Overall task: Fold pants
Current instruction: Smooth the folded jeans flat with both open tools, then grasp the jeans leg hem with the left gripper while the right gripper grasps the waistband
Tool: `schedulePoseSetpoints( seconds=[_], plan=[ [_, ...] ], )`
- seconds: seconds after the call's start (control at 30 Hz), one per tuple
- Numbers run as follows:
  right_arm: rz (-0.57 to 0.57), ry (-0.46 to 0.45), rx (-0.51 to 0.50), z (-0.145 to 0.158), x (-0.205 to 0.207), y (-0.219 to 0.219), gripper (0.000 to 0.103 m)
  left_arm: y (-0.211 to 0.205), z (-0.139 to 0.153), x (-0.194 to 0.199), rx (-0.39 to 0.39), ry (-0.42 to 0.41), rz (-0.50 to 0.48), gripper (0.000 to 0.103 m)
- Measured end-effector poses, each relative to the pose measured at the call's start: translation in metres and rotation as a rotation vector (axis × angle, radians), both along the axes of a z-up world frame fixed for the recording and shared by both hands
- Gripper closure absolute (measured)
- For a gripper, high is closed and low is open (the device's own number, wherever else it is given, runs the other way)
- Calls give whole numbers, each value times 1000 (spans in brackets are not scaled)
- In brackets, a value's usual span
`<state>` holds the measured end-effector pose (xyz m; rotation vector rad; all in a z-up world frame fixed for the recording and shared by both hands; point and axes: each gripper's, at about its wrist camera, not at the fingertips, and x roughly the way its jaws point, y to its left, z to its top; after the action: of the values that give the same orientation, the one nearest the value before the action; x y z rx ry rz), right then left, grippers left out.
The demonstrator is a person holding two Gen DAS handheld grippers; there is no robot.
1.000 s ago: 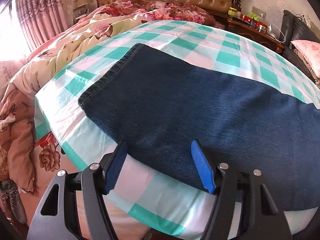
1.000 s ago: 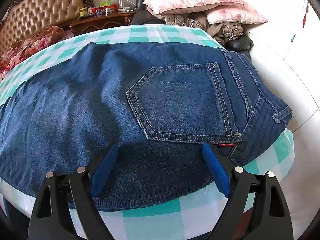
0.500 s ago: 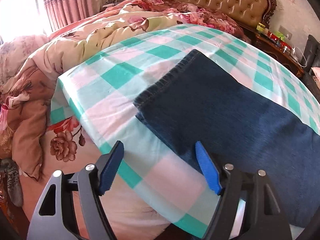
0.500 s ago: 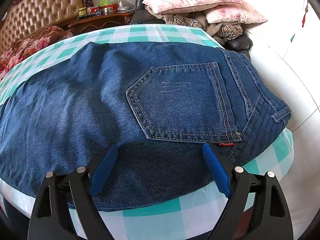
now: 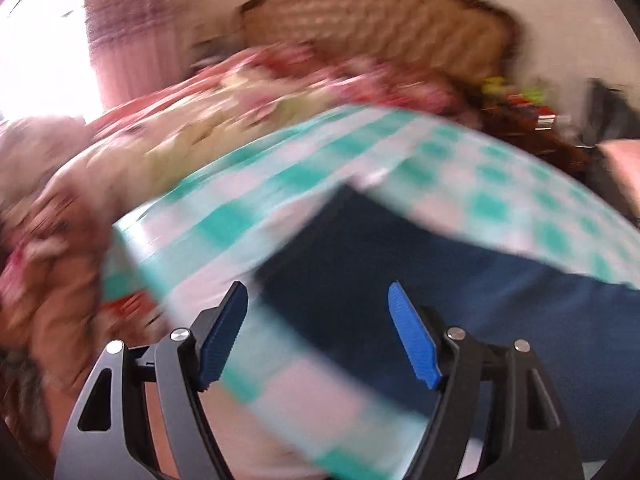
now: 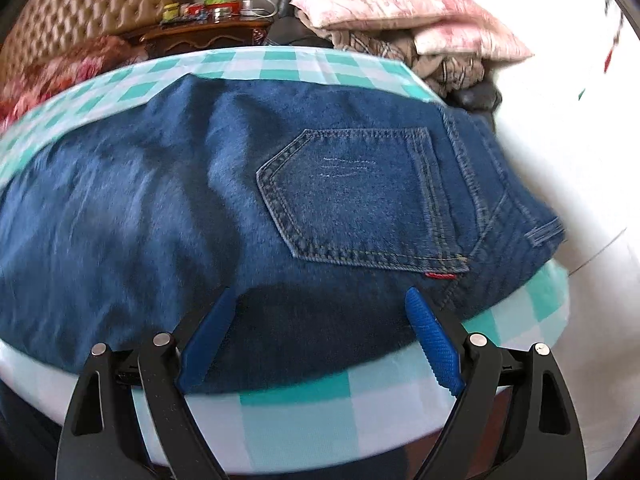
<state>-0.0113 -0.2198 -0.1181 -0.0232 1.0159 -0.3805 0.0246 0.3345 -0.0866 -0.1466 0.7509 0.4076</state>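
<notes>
Dark blue jeans [image 6: 248,200] lie flat on a table with a green and white checked cloth [image 6: 304,396]. The right wrist view shows the seat with a back pocket [image 6: 360,196] and the waistband at the right. My right gripper [image 6: 320,312] is open and empty, over the near edge of the jeans below the pocket. The left wrist view is blurred; it shows the leg end of the jeans [image 5: 360,264]. My left gripper [image 5: 318,300] is open and empty, above the near corner of the leg hem.
A bed with a floral quilt [image 5: 208,112] and tufted headboard [image 5: 372,12] lies behind the table. A wooden nightstand [image 6: 208,34] with small items stands at the back. Pink pillows [image 6: 400,4] are piled at the back right.
The left gripper has swung left along the leg to its hem end and is still moving fast. The right gripper has shifted slightly left, staying open over the seat.
</notes>
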Motion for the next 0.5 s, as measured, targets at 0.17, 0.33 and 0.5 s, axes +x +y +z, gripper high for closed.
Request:
schedulePoseSetpoints(
  seconds=[0.17, 0.33, 0.5],
  plan=[
    [74, -27, -20, 22, -13, 23, 19, -56, 6, 49, -3, -11, -293, 34],
    [221, -89, 60, 49, -7, 61, 20, -65, -36, 109, -74, 153, -371, 56],
    [357, -102, 151, 65, 25, 105, 30, -29, -56, 121, -114, 196, -290, 56]
  ],
)
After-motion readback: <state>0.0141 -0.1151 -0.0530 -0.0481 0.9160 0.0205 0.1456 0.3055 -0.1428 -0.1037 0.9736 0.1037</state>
